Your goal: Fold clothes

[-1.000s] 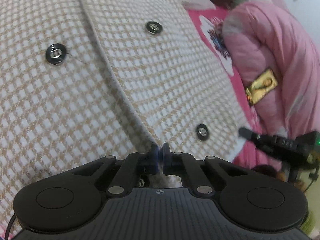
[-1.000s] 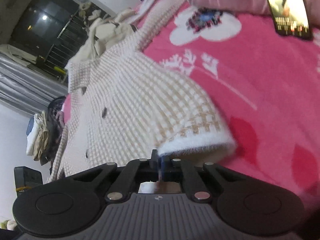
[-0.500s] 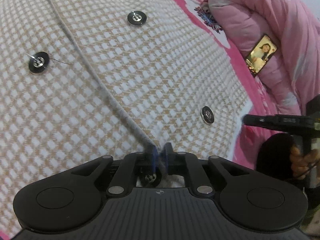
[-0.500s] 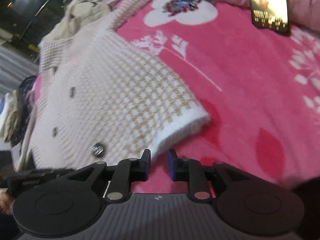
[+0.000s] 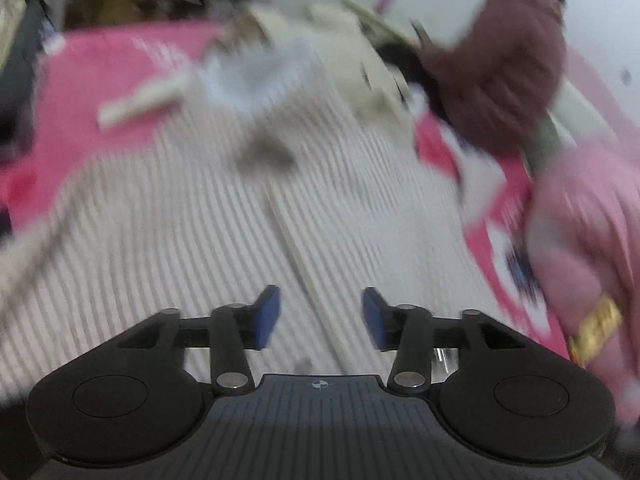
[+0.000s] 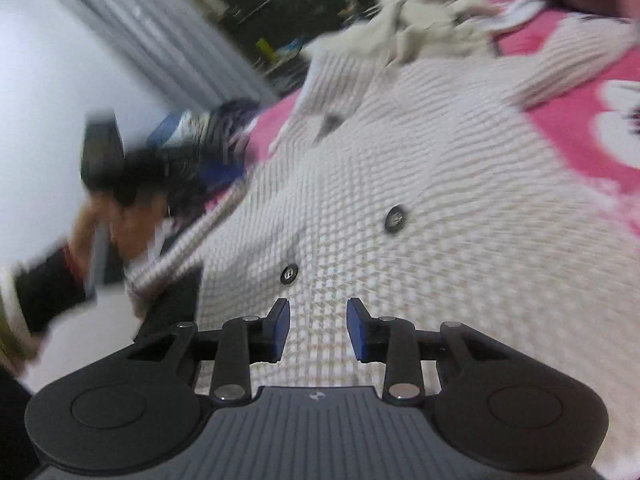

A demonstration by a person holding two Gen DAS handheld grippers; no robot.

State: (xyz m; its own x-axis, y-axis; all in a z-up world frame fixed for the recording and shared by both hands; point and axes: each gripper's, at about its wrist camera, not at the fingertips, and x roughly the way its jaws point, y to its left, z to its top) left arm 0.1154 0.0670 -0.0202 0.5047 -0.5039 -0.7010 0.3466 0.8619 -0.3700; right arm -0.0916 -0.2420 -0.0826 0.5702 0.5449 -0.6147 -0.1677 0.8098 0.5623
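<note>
From my left wrist view, the left claw (image 5: 320, 316) is spread wide with nothing between its blue pads (image 5: 267, 316), hanging over the checked cardigan (image 5: 200, 240), which lies spread on the pink bed cover (image 5: 80, 92). This picture is badly smeared, so I judge the main risk here is closing on the wrong layer: the front edge runs just ahead of the pads, and a blind pinch could catch one panel only and drag the knit askew. A heap of other clothes (image 5: 352, 60) sits toward the bed's far edge, near the collar, and could get caught up in a fold.

From my right wrist view, the right claw (image 6: 318, 330) is also spread and empty above the cardigan's buttoned front, with a button (image 6: 289, 274) just ahead. A pad landing on a button could slip. Near the bed's left edge, a hand (image 6: 120, 216) with the other device is blurred, so I see a collision risk.
</note>
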